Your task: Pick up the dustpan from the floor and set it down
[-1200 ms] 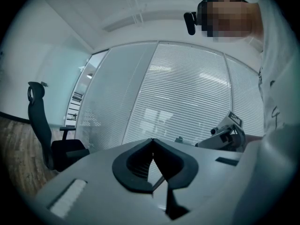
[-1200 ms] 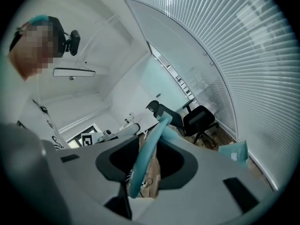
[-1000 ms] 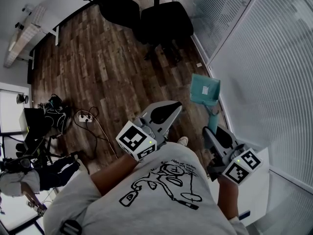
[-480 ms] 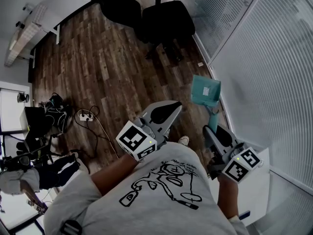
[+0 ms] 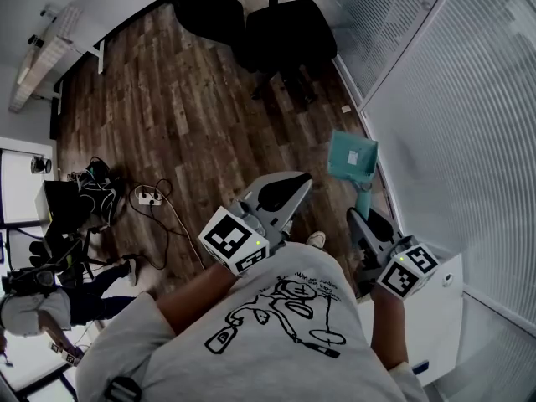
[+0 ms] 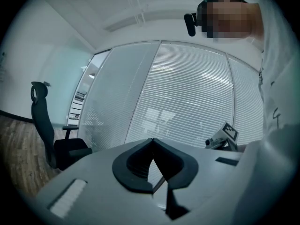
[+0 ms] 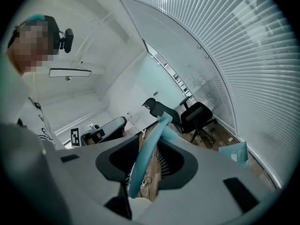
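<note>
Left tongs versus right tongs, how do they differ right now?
The left tongs are shut on nothing; the right tongs are shut on the handle of the teal dustpan. The left tongs point at the blinds, the right tongs toward the office chairs. Each carries a marker cube.

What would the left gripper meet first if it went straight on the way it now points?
Probably the glass wall with closed blinds: the left gripper points straight at it, and its own view shows nothing between. The office chair lies off to the left. Depth is unclear.
</note>
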The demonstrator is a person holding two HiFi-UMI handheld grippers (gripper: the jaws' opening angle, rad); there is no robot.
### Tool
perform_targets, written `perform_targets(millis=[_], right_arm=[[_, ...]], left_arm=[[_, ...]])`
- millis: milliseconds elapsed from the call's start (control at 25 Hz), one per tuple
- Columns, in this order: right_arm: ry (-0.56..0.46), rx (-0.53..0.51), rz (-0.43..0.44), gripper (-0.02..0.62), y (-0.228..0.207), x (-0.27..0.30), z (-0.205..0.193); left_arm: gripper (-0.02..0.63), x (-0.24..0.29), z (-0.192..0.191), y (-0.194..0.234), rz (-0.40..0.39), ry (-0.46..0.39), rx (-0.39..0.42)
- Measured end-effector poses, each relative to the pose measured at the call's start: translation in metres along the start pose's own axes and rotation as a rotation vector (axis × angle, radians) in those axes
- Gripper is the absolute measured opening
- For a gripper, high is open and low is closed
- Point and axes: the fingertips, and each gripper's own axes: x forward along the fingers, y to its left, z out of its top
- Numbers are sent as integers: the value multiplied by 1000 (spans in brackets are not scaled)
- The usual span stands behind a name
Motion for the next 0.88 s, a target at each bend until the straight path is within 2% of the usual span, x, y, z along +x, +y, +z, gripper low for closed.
perform_targets(millis=[880], right_arm=[[40,60,19,110,-93,41,-74]], left_arm=[[2,-6,2,3,12,-1,-7]])
